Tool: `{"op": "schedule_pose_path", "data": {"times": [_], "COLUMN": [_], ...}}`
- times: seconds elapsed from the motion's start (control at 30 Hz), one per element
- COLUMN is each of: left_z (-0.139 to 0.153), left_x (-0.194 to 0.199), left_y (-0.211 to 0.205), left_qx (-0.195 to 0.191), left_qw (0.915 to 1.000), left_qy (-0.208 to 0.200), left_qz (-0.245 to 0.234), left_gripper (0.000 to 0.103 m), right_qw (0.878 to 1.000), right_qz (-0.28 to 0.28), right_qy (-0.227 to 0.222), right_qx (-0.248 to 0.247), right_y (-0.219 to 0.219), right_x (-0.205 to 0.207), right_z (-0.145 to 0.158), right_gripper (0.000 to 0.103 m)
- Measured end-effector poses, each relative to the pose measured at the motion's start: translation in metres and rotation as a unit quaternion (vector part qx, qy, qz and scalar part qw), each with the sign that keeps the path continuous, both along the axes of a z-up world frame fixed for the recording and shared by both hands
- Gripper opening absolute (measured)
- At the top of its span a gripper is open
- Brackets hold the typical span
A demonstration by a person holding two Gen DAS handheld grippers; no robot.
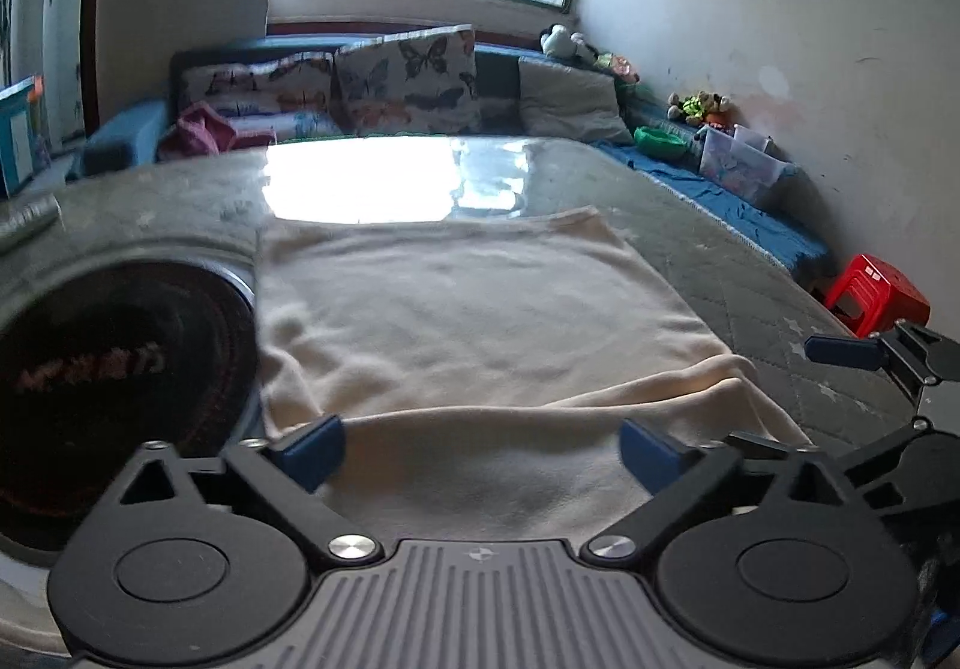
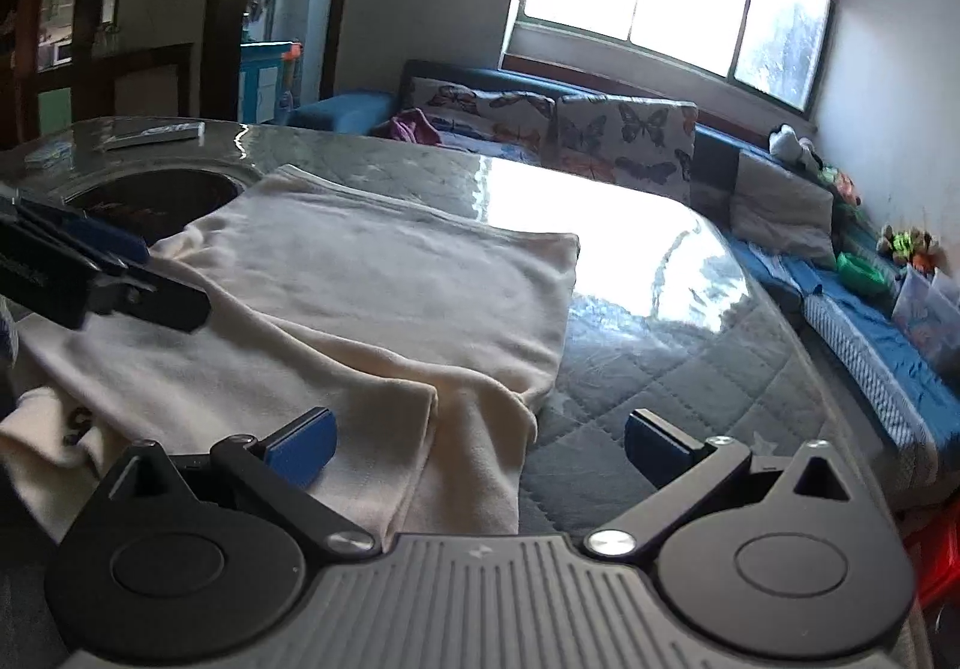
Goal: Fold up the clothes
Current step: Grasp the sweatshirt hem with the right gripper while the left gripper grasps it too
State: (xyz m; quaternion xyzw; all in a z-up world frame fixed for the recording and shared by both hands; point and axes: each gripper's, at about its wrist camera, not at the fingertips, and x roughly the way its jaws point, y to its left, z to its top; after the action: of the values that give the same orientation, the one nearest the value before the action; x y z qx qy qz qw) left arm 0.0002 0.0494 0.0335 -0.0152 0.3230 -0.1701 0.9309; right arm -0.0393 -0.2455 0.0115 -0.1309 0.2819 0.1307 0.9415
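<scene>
The folded garment (image 1: 468,309) is lying on the table (image 1: 780,273); the round inset (image 1: 120,369) is sitting at its 9 o'clock, pillows (image 1: 408,81) at 12 o'clock.

Right of the cream garment (image 2: 384,297) you have bare quilted table (image 2: 690,369); the dark round inset (image 1: 120,369) blocks the left.

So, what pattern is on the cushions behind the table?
Butterflies, in dark and orange tones on a pale fabric: the cushions show best in the left wrist view.
</scene>
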Motion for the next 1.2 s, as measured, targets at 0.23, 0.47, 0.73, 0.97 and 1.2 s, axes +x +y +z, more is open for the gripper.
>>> {"op": "schedule_pose_path", "data": {"times": [0.23, 0.47, 0.73, 0.97, 1.2], "left_z": [0.018, 0.015, -0.013, -0.031, -0.022], "left_x": [-0.045, -0.098, -0.116, -0.100, -0.100], "left_y": [0.023, 0.024, -0.001, -0.009, -0.010], "left_qx": [-0.004, 0.063, 0.188, 0.213, 0.181], "left_qw": [0.9978, 0.9860, 0.9518, 0.9418, 0.9450], "left_qy": [-0.038, -0.075, -0.118, -0.119, -0.135], "left_qz": [-0.053, -0.135, -0.212, -0.232, -0.237], "left_gripper": [0.103, 0.103, 0.086, 0.049, 0.009], "right_qw": [0.998, 0.993, 0.986, 0.978, 0.968], "right_qz": [0.052, 0.116, 0.165, 0.197, 0.227], "right_qy": [-0.011, -0.009, 0.015, 0.026, 0.002], "right_qx": [0.023, 0.029, -0.018, -0.062, -0.110], "right_y": [-0.008, -0.012, -0.005, 0.004, 0.015], "right_x": [-0.022, -0.047, -0.069, -0.079, -0.086], "right_z": [0.012, 0.023, 0.022, 0.012, 0.006], "right_gripper": [0.103, 0.103, 0.103, 0.090, 0.080]}}
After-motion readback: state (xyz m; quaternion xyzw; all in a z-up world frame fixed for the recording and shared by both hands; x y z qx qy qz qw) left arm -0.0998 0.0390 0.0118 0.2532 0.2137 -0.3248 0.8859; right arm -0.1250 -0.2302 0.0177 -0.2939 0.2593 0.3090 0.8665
